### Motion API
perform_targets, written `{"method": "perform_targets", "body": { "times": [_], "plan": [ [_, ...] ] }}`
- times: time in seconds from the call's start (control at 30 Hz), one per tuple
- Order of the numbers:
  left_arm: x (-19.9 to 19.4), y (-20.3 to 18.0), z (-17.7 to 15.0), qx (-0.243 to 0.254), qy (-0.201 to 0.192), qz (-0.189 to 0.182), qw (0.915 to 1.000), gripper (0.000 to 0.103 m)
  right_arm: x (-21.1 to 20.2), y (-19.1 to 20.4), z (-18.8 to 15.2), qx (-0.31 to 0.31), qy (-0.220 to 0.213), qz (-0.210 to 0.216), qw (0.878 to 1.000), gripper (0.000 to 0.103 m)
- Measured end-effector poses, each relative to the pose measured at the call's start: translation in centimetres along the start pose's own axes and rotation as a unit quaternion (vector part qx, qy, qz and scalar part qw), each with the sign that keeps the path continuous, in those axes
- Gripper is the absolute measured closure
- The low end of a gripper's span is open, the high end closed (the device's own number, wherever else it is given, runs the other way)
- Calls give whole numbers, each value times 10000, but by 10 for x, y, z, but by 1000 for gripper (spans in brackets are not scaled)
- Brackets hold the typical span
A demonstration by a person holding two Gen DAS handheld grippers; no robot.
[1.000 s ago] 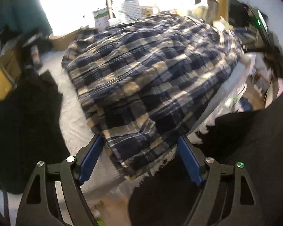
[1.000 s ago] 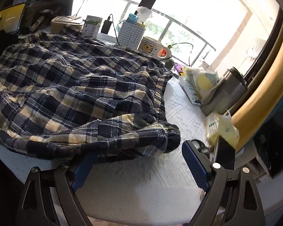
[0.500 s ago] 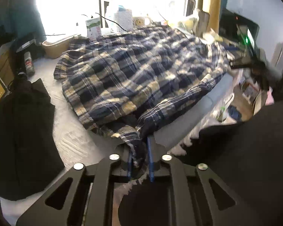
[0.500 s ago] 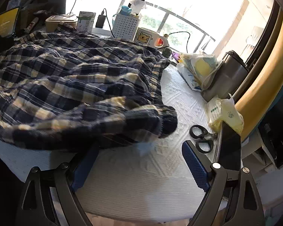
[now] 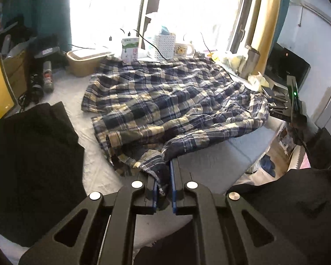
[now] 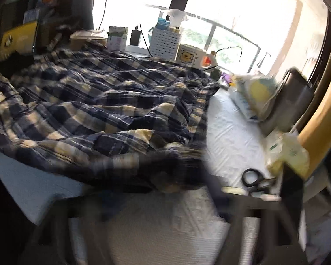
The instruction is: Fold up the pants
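Judging from how the cloth lies, we are only at the start of the fold. The plaid pants (image 5: 165,101) are spread wide and rumpled over the white-covered tabletop (image 5: 209,165), reaching from its near edge back to the white perforated basket (image 5: 164,45) by the window; no crease or doubled-over layer shows that we would call a finished fold.

Our left gripper (image 5: 164,190) is clamped on a bunched corner of the pants at the near edge, well on the near side of that basket, with the blue pads pressed against the cloth and the corner drawn up off the surface a little.

Our right gripper (image 6: 165,198) is smeared by motion in its own view. Its jaws are closing, and the dark rolled hem of the pants lies right at them, but we cannot tell whether the pads already press on the cloth.

A black garment (image 5: 28,165) lies beside the pants, on the side away from the scissors (image 6: 252,180), which sit on the tabletop near the hem.

What we reckon is left: secure the second corner, lift and carry the near edge toward the basket, flatten, then fold again.
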State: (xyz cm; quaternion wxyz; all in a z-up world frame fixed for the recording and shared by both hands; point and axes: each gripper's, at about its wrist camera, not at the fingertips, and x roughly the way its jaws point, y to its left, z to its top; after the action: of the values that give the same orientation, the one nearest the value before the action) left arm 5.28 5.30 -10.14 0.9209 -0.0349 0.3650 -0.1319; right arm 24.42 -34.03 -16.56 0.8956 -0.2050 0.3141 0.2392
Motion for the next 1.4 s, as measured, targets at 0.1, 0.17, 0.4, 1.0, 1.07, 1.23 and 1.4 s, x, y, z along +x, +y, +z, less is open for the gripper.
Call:
{"method": "perform_targets", "body": {
  "times": [0.1, 0.17, 0.4, 1.0, 1.07, 1.23, 1.4],
  "plan": [
    [-8, 1, 3, -93, -140, 22, 9999, 95, -7, -1, 2, 103, -179, 92, 9997, 79],
    [-12, 0, 7, -103, -271, -8, 9996, 95, -13, -7, 4, 241, -328, 44, 9992, 80],
    [-23, -6, 32, -24, -658, -62, 9978, 95, -31, -27, 24, 561, -620, -123, 9964, 80],
    [13, 35, 145, 7, -1239, 561, 9907, 95, -17, -66, 111, 1188, -1218, -315, 9849, 80],
    [25, 43, 157, 18, -1215, 646, 9905, 95, -3, -70, 123, 1247, -1186, -309, 9846, 80],
    [59, 69, 188, 35, -1084, 703, 9916, 95, 36, -79, 151, 1246, -922, -391, 9871, 80],
    [95, 91, 206, -31, -838, 588, 9947, 95, 73, -91, 167, 1452, -706, -402, 9861, 80]
  ]
}}
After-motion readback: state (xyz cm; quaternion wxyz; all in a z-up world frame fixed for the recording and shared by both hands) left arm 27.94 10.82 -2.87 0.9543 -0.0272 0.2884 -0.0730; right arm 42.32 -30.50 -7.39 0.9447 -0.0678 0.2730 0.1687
